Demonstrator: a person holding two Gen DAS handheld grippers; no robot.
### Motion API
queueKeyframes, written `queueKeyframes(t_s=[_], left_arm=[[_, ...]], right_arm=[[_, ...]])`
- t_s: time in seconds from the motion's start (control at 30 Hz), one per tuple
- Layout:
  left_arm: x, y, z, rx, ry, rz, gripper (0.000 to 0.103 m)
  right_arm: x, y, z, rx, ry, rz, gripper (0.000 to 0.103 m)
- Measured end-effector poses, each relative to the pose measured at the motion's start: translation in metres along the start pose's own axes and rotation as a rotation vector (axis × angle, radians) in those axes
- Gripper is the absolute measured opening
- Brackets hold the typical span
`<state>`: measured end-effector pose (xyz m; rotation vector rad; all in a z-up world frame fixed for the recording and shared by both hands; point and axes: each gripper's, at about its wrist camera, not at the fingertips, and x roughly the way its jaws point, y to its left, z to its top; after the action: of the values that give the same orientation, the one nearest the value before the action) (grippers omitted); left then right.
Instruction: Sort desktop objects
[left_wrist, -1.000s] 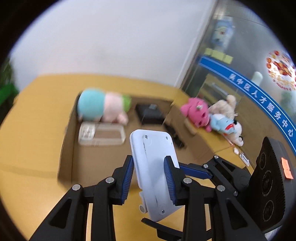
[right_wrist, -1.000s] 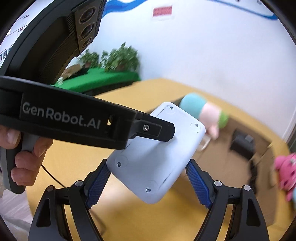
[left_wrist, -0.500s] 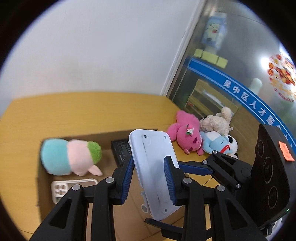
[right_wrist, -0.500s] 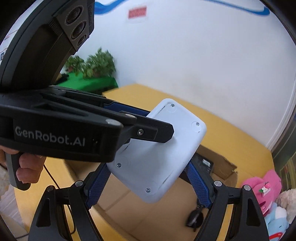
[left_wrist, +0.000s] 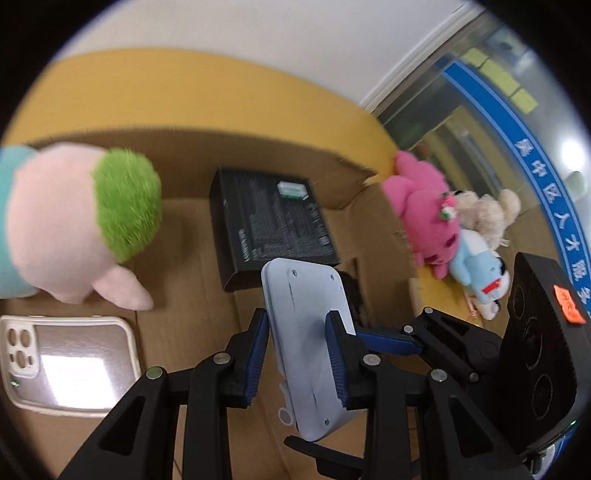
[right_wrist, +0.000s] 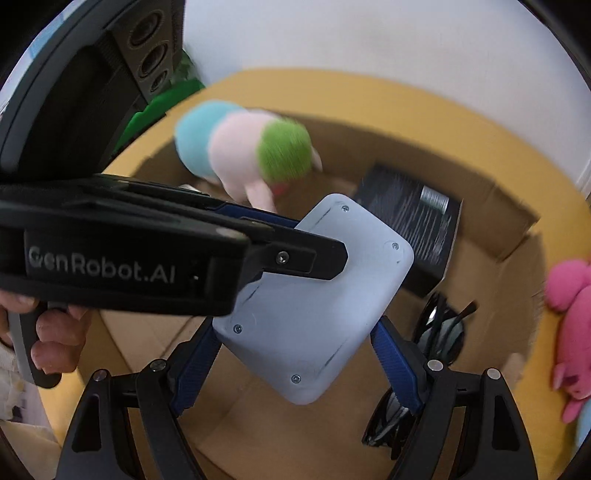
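My left gripper (left_wrist: 297, 354) is shut on a flat white device (left_wrist: 306, 332), clamping its two faces. My right gripper (right_wrist: 295, 354) is shut on the same white device (right_wrist: 314, 291), gripping its long edges. Both hold it over an open cardboard box (left_wrist: 207, 314). In the box lie a pink, teal and green plush toy (left_wrist: 74, 221), a black box (left_wrist: 269, 225), a clear phone case (left_wrist: 70, 362) and black sunglasses (right_wrist: 443, 328).
A pink plush (left_wrist: 428, 210), a beige plush (left_wrist: 487, 210) and a blue-and-white plush (left_wrist: 480, 266) lie on the yellow table (left_wrist: 229, 85) right of the box. A white wall stands behind. Green plants (right_wrist: 162, 99) show at the left in the right wrist view.
Both grippers have carried the white device forward and down over the box. The box contents now look much larger and closer.
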<state>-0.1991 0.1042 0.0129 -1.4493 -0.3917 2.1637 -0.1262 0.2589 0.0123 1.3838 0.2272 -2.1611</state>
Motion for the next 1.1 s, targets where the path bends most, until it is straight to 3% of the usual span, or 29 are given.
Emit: queueKeyframes(t_s=[0.3,0.47,0.57,0.67,0.77,0.83,0.9,1.0,1.1], left_arm=[[0.046,0.012,-0.003,-0.060,0.101,-0.002,0.030],[0.046,0.008,-0.007,-0.054,0.130,-0.015,0.033],[0.038,0.009,-0.009,-0.045,0.116,0.019,0.033],[0.002,0.010,-0.012,-0.001,0.026,0.051,0.033],[-0.068,0.007,-0.026,0.089,-0.145,0.127,0.036],[-0.114,-0.003,-0.044,0.150,-0.264,0.198,0.053],[-0.154,-0.011,-0.067,0.198,-0.379,0.282,0.078],[-0.200,-0.019,-0.107,0.259,-0.517,0.406,0.080],[-0.218,-0.015,-0.134,0.253,-0.568,0.506,0.080]], right_arm=[[0.053,-0.027,-0.007,0.024,0.184,0.000,0.081],[0.052,-0.026,-0.008,0.035,0.197,-0.016,0.081],[0.048,-0.023,-0.009,0.039,0.195,-0.046,0.081],[0.029,-0.019,-0.014,0.055,0.146,-0.072,0.085],[-0.004,-0.009,-0.025,0.055,0.063,-0.140,0.094],[-0.030,0.001,-0.033,0.063,-0.016,-0.155,0.096],[-0.057,0.014,-0.043,0.061,-0.102,-0.166,0.101],[-0.079,0.016,-0.045,0.062,-0.244,-0.244,0.103],[-0.112,0.048,-0.067,0.119,-0.375,-0.280,0.103]])
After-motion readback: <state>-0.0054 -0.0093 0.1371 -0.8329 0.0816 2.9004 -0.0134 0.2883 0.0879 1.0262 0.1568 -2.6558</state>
